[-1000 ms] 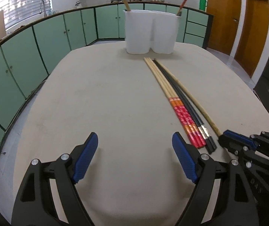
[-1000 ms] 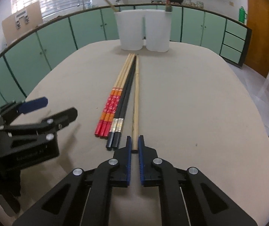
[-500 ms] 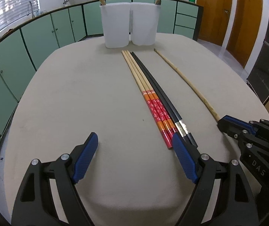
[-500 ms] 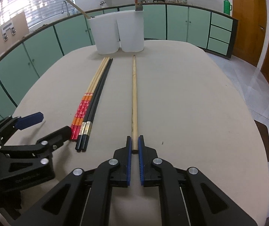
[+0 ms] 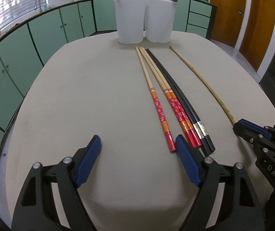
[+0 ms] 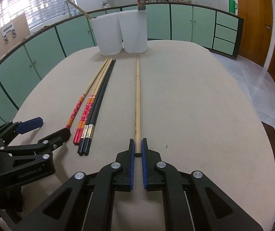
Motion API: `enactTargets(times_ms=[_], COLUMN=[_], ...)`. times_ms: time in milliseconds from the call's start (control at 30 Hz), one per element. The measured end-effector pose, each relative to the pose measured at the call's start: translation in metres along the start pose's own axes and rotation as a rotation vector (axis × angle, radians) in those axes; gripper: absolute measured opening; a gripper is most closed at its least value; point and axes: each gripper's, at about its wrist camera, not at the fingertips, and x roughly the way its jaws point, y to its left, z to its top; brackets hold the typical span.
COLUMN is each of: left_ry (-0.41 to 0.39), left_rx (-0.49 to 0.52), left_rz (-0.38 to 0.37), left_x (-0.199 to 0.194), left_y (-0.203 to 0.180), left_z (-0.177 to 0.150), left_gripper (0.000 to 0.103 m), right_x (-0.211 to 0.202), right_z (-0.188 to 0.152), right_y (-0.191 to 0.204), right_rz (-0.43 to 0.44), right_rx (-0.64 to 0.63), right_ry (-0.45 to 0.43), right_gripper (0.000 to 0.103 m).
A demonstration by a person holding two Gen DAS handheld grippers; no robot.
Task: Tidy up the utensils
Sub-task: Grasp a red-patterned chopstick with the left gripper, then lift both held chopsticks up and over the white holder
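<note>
My right gripper (image 6: 137,150) is shut on the near end of a plain wooden chopstick (image 6: 137,100), which lies along the table towards two white holders (image 6: 118,35); it shows at the right in the left wrist view (image 5: 201,79). My left gripper (image 5: 137,148) is open and empty, its right pad beside the end of one red-handled chopstick (image 5: 159,109) that lies apart from the bundle. Two more red-handled chopsticks (image 5: 177,107) and two black chopsticks (image 5: 185,104) lie together. Each white holder (image 5: 145,19) has one stick standing in it.
The beige table (image 5: 79,96) has rounded edges, with green cabinets around the room and wooden doors (image 5: 233,11) at the right. The left gripper's body (image 6: 22,150) sits at the left of the right wrist view.
My right gripper has dragged the plain wooden chopstick rightward away from the bundle. One red chopstick has separated to the left of the bundle, next to my left gripper's right pad.
</note>
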Motion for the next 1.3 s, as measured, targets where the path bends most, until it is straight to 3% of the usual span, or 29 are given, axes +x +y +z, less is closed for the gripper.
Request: enactTargets(times_ms=[100,267,400,833,1033,1300], left_ry=[-0.006,-0.014,-0.016,-0.033,-0.112,-0.261], left_rx=[0.007,0.032,0.041,0.000,0.019,0.011], left_rz=[-0.019,-0.058,-0.071,-0.070,-0.051,-0.058], left_x=[-0.001,-0.004,-0.004,-0.013,-0.043,-0.095], left_y=[-0.004,-0.013,-0.018,-0.009,-0.002,0.010], left_z=[0.000,-0.001,-0.001,0.001,0.013,0.047], left_gripper=[0.059,0.026,0.009,0.007,0.006,0.006], right_x=[0.000,0.001,0.001,-0.004,-0.023,-0.073], right_z=[0.000,0.001,0.001,0.001,0.010,0.049], right_y=[0.000,0.001,-0.001,0.004,0.004,-0.001], right_rz=[0.002,0.004,0.013,-0.004,0.003,0.039], right_rx=[0.001,0.002,0.008,-0.013,-0.024,-0.022], right_ry=[0.001,0.005,0.004,-0.018,-0.058,-0.173], right_gripper=[0.008,0.008,0.008,0.007,0.007,0.007])
